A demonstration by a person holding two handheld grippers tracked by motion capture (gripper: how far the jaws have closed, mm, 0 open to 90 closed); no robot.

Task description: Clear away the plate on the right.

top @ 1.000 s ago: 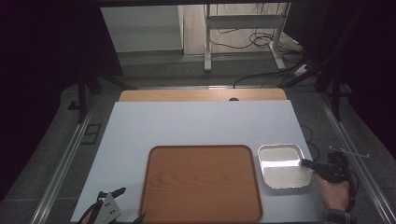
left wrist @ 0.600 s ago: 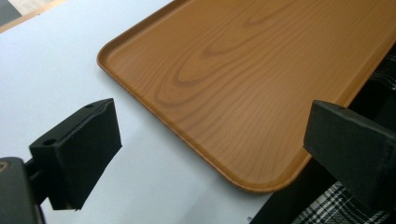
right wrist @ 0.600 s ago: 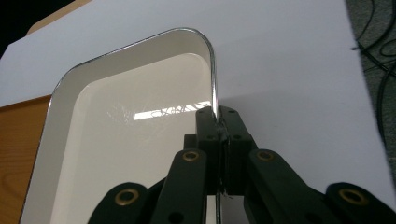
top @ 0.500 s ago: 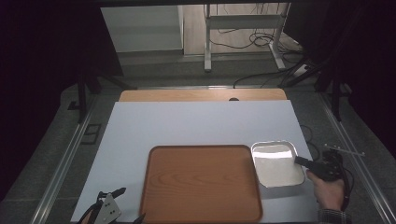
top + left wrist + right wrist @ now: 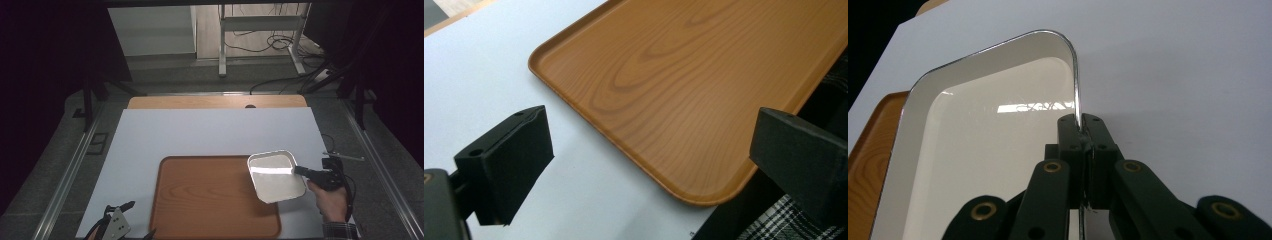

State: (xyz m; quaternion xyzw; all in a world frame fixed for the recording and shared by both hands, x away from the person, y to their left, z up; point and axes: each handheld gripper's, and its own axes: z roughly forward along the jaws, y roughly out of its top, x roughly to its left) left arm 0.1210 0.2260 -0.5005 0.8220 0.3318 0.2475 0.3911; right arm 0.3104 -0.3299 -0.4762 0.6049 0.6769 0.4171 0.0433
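Note:
A shallow white metal dish (image 5: 276, 176) hangs tilted over the right edge of the brown wooden tray (image 5: 200, 200). My right gripper (image 5: 302, 171) is shut on the dish's right rim, with a hand behind it. In the right gripper view the rim of the white dish (image 5: 998, 145) is pinched between the two black jaws of the right gripper (image 5: 1082, 127), and the tray (image 5: 868, 150) shows at the left. My left gripper (image 5: 117, 225) rests at the bottom left of the table. In the left gripper view the left gripper (image 5: 649, 155) stands open over the near corner of the tray (image 5: 694, 85), holding nothing.
A white board (image 5: 210, 132) covers the tabletop, with a wooden strip (image 5: 215, 102) along its far edge. Metal rails run down both sides. A thin rod (image 5: 345, 156) lies by the right edge. Cables and a stand's legs lie on the floor beyond.
My right gripper has carried the white dish leftward from the bare board, so that it now overlaps the tray's right edge and sits tilted. The left gripper has stayed put.

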